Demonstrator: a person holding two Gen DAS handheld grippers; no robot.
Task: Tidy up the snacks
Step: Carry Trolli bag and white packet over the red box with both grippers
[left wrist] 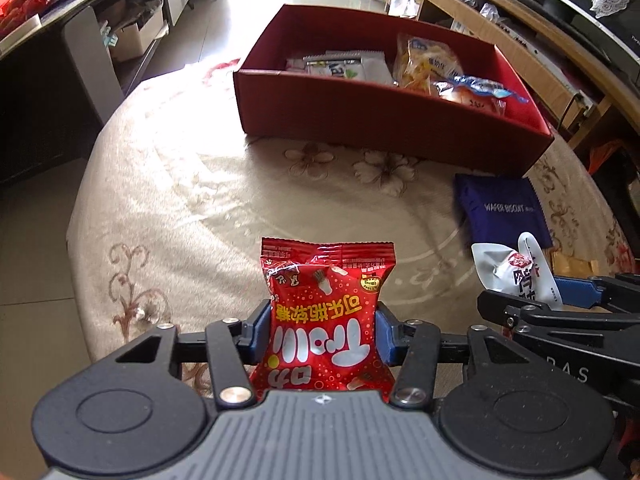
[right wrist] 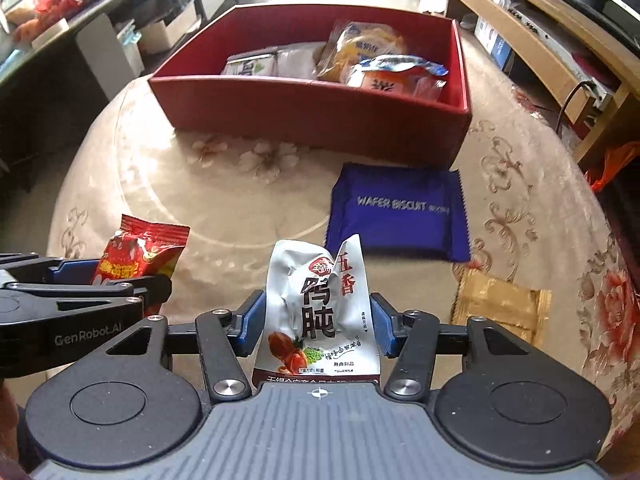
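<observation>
1. Two grippers are each carrying a snack; in the left wrist view, the left gripper [left wrist: 324,336] is clamping a red candy bag [left wrist: 326,316] between its blue pads [left wrist: 256,336], the bag standing upright with its print upside down
2. The red box [left wrist: 384,120] is sitting further back on the round table [left wrist: 180,208], which is wearing a cream floral cloth; inside the box, white sachets [left wrist: 340,66] are lying at the left, a yellow snack bag [left wrist: 424,64] is leaning at the right and a blue-edged packet [left wrist: 476,90] is resting in front of it
3. A blue wafer biscuit pack [left wrist: 500,208] is lying flat on the cloth just in front of the box's right corner, and a gold packet [left wrist: 572,266] is peeking out beyond it
4. At the right edge, the right gripper [left wrist: 532,300] is holding a white pouch [left wrist: 516,272]
5. In the right wrist view, the right gripper [right wrist: 318,324] is pinching the white pouch [right wrist: 320,312] by its sides, the pouch crumpling at its top and standing above the table [right wrist: 200,208]
6. The blue wafer biscuit pack [right wrist: 400,212] is lying just beyond the pouch, near the front wall of the red box [right wrist: 312,112], and the gold packet [right wrist: 496,304] is lying to the right, near the wafer pack
7. At the left, the left gripper [right wrist: 120,280] is gripping the red candy bag [right wrist: 140,252], beside the right gripper
</observation>
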